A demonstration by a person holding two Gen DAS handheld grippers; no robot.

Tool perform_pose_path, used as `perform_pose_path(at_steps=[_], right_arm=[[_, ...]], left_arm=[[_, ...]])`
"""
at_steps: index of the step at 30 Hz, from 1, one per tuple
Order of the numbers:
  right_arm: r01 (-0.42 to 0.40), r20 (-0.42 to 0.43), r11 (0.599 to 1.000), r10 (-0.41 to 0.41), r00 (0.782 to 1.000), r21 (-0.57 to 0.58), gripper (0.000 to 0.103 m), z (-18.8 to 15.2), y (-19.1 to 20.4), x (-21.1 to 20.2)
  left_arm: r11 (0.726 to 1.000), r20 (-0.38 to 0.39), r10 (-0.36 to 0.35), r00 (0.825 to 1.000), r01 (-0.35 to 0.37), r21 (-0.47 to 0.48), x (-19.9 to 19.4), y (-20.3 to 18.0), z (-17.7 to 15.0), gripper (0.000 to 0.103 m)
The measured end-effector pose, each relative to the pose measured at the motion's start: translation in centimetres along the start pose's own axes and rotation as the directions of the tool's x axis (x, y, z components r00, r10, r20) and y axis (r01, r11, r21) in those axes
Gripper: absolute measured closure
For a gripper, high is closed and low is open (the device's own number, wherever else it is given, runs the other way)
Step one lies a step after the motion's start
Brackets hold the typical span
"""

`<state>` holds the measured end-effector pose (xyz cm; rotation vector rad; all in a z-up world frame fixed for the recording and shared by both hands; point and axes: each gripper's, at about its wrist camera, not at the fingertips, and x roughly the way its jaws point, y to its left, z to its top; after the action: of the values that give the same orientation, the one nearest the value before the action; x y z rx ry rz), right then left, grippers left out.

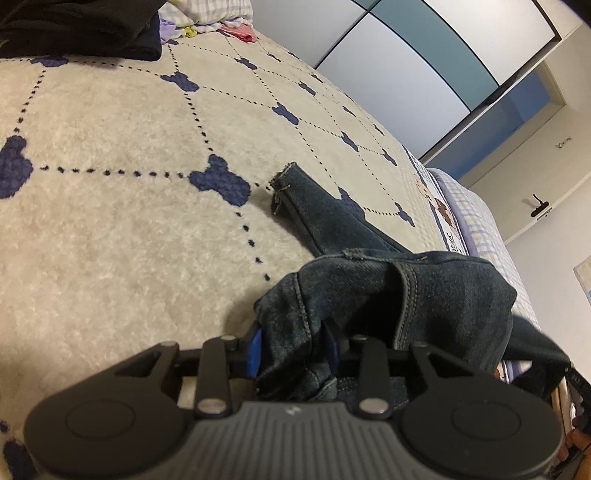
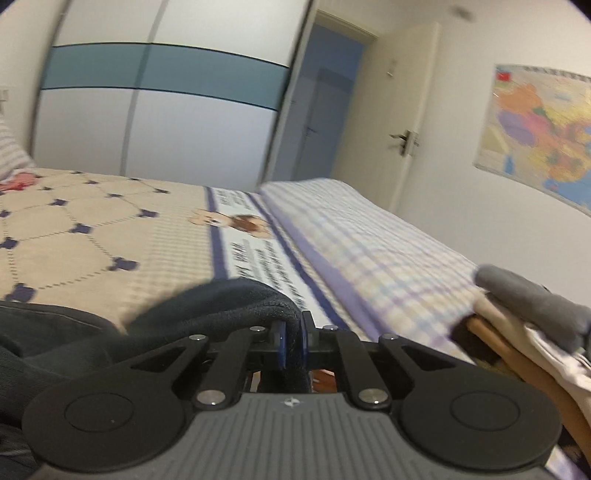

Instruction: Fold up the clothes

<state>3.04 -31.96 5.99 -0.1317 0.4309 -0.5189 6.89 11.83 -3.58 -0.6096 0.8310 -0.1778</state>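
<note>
Item: dark denim jeans (image 1: 388, 295), partly on the bed (image 1: 129, 240), bunched at the bed's near edge. One leg runs toward 11 o'clock in the left wrist view and ends in a frayed hem (image 1: 284, 177) lying flat on the cream blanket.

Left claw (image 1: 295, 347): blue pads closed on a thick wad of denim, seams and a folded band included.

Right claw (image 2: 291, 345): pads pinched almost together on a thin dark edge of fabric, judged to be the same garment; the link between the two grips is not shown.

Risks:
- The right claw's bite is narrow; a pull toward 3 o'clock could slip the edge out.
- The left claw holds several layers, so a lift may carry a clump rather than one clean edge, and the fold would come out crooked.
- The far leg could drag and twist on the fleecy blanket.

Unclear:
- Waistband and second leg are hidden under the bunch.
- The right wrist view is blurred.
- A dark pile (image 1: 81, 29) at 11 o'clock is cut off.
- Folded cloth (image 2: 517, 317) at 3 o'clock is unidentifiable.
</note>
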Motion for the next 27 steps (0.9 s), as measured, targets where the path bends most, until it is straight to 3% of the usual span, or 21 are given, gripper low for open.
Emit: perform_pose_path(at_steps=[7,11,13,15,22,27], right_arm=[[0.070,-0.154,0.996,-0.061,0.986,0.051,0.091,-1.9,-3.0,2.2],[0.051,-0.199,0.993,-0.029,0.980,0.110,0.079,-2.0,-3.5,2.4],[0.023,-0.188,0.992,0.001,0.982,0.127,0.061,-1.7,-3.1,2.3],[-0.007,-0.171,0.991,0.031,0.985,0.136,0.056,-1.4,-2.6,2.1],[-0.136,-0.143,0.984,0.151,0.978,0.111,0.053,-0.6,1.6,2.0],[-0.271,-0.169,0.955,0.289,0.942,0.119,0.052,-0.5,5.3,3.4]], left_arm=[[1.000,0.018,0.010,1.000,-0.009,-0.010,-1.0,0.3,0.2,0.064],[1.000,0.047,0.018,0.999,-0.018,-0.007,-1.3,0.7,0.7,0.050],[1.000,0.045,0.007,0.999,-0.007,0.000,-1.0,0.8,1.1,0.043],[1.000,0.029,-0.015,0.999,0.014,0.011,-0.3,0.7,1.2,0.038],[0.997,0.001,-0.056,0.998,0.056,0.045,2.2,0.4,0.6,0.036],[0.996,0.001,-0.073,0.997,0.073,0.054,2.5,0.2,0.5,0.037]])
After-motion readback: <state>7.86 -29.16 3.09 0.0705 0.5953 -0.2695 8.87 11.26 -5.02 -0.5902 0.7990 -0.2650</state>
